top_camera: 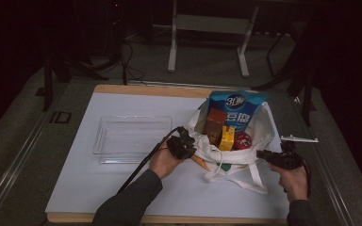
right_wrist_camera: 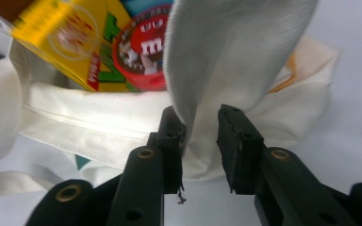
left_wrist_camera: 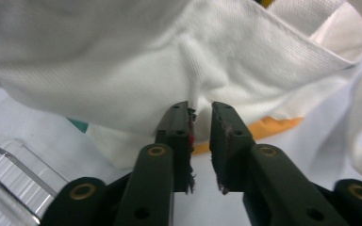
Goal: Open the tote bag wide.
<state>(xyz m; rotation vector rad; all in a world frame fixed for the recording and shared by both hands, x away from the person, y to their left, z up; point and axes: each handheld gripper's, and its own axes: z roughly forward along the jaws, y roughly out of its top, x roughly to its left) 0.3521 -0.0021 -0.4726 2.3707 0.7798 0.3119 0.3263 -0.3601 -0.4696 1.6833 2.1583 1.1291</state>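
Observation:
A white cloth tote bag [top_camera: 245, 157] lies open on the white mat. Inside it are a blue snack pouch [top_camera: 235, 106], a brown box [top_camera: 214, 123], a yellow carton [top_camera: 226, 138] and a red M&M's tin [top_camera: 242, 140]. My left gripper [top_camera: 190, 145] is at the bag's left rim. In the left gripper view its jaws [left_wrist_camera: 200, 107] stand slightly apart, with the bag's cloth [left_wrist_camera: 169, 56] at their tips. My right gripper [top_camera: 260, 153] is at the bag's right side. Its jaws [right_wrist_camera: 201, 112] are open around a hanging fold of cloth [right_wrist_camera: 231, 47], beside the carton [right_wrist_camera: 75, 42] and tin [right_wrist_camera: 141, 52].
An empty clear plastic tray [top_camera: 132, 136] sits left of the bag, close to my left hand. The white mat [top_camera: 122, 188] covers a wooden board. The bag's handles [top_camera: 235, 181] trail toward the front edge. A metal frame [top_camera: 207, 23] stands beyond the table.

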